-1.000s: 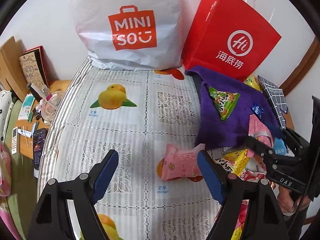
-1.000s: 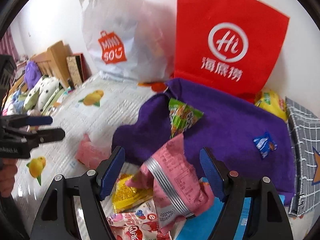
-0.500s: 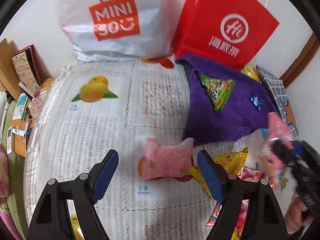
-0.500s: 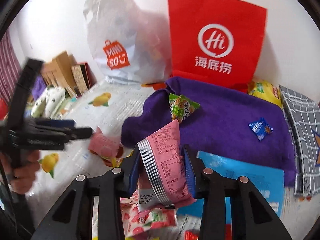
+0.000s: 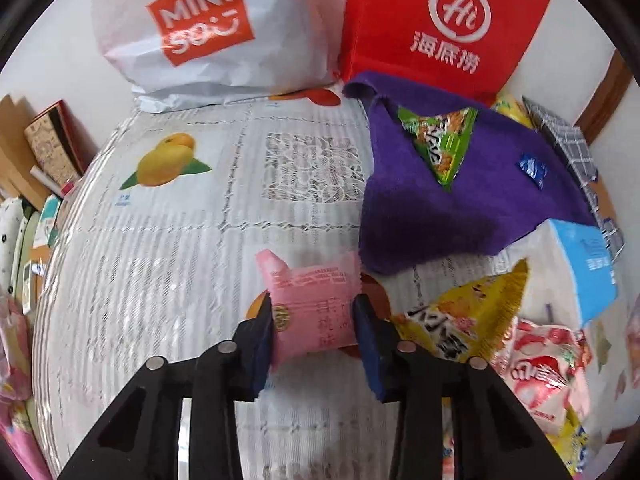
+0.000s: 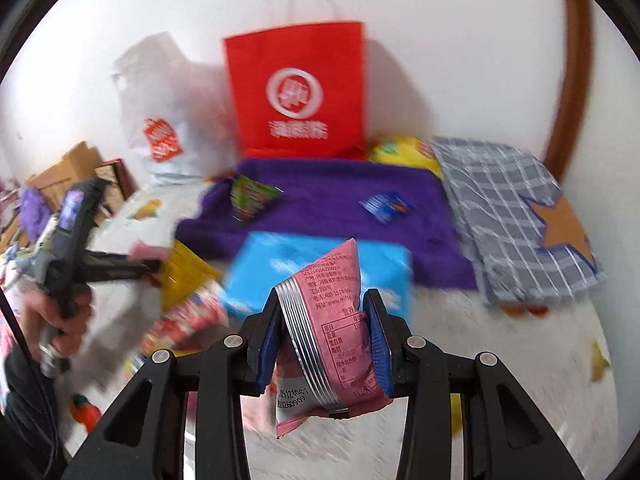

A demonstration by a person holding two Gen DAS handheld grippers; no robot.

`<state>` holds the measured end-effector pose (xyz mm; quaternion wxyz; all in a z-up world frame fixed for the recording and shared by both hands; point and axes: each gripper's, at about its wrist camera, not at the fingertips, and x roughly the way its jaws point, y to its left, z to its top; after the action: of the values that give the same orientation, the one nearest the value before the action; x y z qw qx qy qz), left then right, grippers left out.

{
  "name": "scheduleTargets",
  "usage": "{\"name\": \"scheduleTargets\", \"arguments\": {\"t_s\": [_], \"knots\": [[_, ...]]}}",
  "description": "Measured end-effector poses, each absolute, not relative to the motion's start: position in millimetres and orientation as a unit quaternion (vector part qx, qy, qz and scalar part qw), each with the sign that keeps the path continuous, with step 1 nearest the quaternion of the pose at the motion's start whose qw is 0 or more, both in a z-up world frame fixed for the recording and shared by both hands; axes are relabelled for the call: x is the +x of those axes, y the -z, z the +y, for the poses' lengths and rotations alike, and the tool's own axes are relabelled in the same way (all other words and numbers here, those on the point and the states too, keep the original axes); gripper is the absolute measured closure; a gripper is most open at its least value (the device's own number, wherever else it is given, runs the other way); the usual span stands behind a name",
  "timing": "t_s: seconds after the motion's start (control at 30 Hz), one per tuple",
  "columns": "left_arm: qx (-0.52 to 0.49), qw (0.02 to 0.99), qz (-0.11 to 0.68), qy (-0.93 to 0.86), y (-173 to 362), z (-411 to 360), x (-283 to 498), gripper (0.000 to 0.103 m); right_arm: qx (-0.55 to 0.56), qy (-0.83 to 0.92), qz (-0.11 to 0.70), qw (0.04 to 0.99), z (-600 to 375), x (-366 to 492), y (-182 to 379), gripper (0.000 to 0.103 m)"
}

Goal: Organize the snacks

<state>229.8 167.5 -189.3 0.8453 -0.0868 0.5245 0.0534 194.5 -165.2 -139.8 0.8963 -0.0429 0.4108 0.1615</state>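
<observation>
A pink snack packet (image 5: 312,304) lies on the fruit-print tablecloth (image 5: 160,260). My left gripper (image 5: 314,314) straddles it; its jaws are closing and both blue pads touch the packet's sides. In the right wrist view my right gripper (image 6: 322,308) is shut on a pink pouch with silver stripes (image 6: 332,328), held clear of the table above the blue box (image 6: 320,256). The left gripper (image 6: 148,266) and the hand that holds it show there at the left edge. A green triangular packet (image 5: 440,144) and a small blue packet (image 5: 530,168) rest on the purple towel (image 5: 460,216).
A white Miniso bag (image 5: 200,28) and a red paper bag (image 5: 440,20) stand against the back wall. A yellow packet (image 5: 468,320) and a red-and-white packet (image 5: 540,368) lie right of the left gripper. A checked cloth (image 6: 512,216) lies far right, and clutter lines the table's left edge.
My left gripper came down over the pink packet and its jaws narrowed onto it. My right gripper shut on the striped pink pouch, lifted it and swung right.
</observation>
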Motion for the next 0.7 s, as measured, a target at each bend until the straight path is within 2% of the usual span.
{"name": "scheduleTargets", "arguments": {"t_s": [0.27,0.47,0.5,0.53,0.57,0.63,0.67,0.7], "knots": [[-0.106,0.848,0.518,-0.018,166.4,158.6,167.0,0.075,-0.028,-0.15,0.454,0.878,-200.3,186.1,176.8,0.063],[-0.131,0.838,0.529,-0.006,178.7,143.9,133.8,0.077,-0.027,-0.159,0.473,0.866,-195.7,190.0,199.4,0.06],[-0.132,0.838,0.53,-0.01,181.4,144.3,133.2,0.077,-0.031,-0.161,0.471,0.867,-194.4,189.5,201.1,0.057],[-0.133,0.838,0.529,-0.013,183.3,145.3,131.7,0.076,-0.033,-0.163,0.469,0.867,-194.0,188.8,202.3,0.049],[-0.134,0.84,0.526,-0.022,184.6,147.8,130.7,0.073,-0.036,-0.163,0.469,0.867,-193.6,188.0,202.8,0.045],[-0.127,0.843,0.521,-0.042,184.2,151.3,126.4,0.057,-0.043,-0.159,0.464,0.87,-194.2,184.7,201.8,0.04],[-0.119,0.851,0.509,-0.046,181.2,152.7,122.4,0.045,-0.048,-0.157,0.459,0.873,-195.7,182.1,200.1,0.04],[-0.111,0.859,0.498,-0.046,179.0,153.6,119.9,0.037,-0.05,-0.157,0.454,0.876,-197.6,179.0,198.2,0.038]]}}
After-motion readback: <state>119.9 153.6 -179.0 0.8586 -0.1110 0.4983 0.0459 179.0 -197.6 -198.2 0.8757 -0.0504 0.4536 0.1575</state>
